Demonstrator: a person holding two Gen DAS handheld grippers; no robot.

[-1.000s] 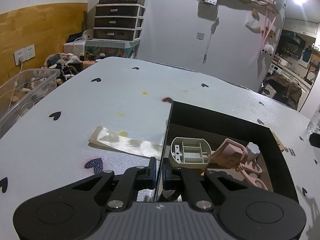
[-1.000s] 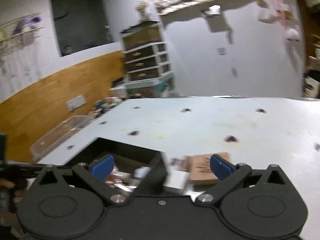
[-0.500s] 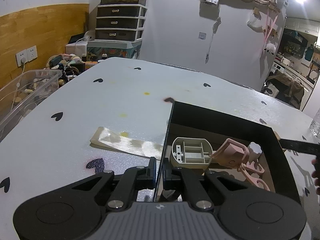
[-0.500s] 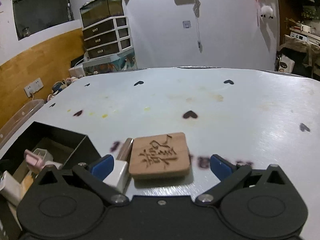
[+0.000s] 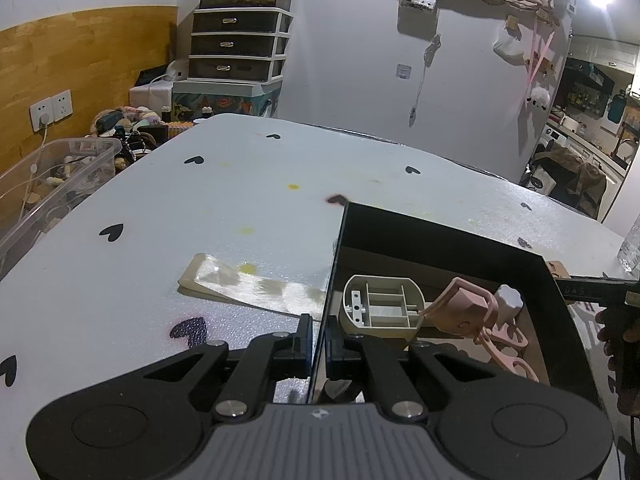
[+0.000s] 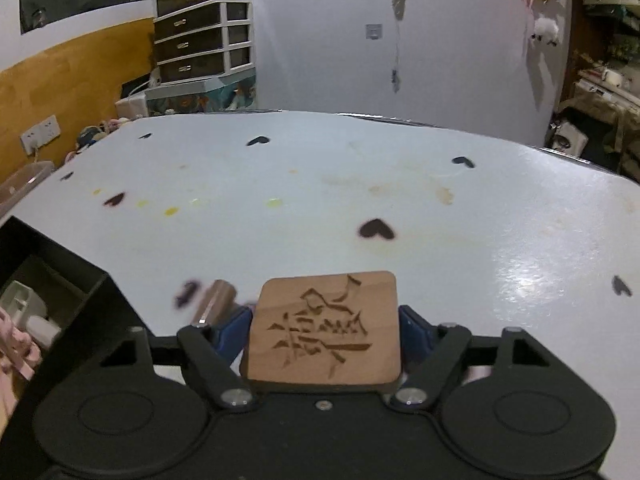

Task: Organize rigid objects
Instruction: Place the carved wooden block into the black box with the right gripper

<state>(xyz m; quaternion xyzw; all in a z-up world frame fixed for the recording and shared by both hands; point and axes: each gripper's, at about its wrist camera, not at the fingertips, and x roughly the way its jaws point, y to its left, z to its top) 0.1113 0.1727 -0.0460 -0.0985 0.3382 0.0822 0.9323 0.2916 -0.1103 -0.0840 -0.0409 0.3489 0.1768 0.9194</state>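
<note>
My left gripper [image 5: 318,332] is shut on the left wall of the black box [image 5: 440,232]. Inside the box lie a beige plastic shell [image 5: 380,308], a pink clip-like piece [image 5: 468,312] and a white knob [image 5: 508,300]. On the table right of the box, a square wooden coaster [image 6: 324,328] with a carved character lies flat. My right gripper [image 6: 325,326] straddles it. Its jaws are closing, and the blue pads [image 6: 236,328] sit against the coaster's two sides. A brownish tube [image 6: 218,296] lies blurred just left of the coaster.
A clear plastic strip [image 5: 240,284] lies on the white heart-print table [image 6: 320,200] left of the box. A clear storage bin [image 5: 48,184] stands off the table's left edge. A glass [image 5: 632,244] and a hand [image 5: 616,332] show at the right border.
My right gripper dropped down and forward over the wooden coaster, and its jaws narrowed from wide open onto the coaster's sides. The left gripper and the box kept still.
</note>
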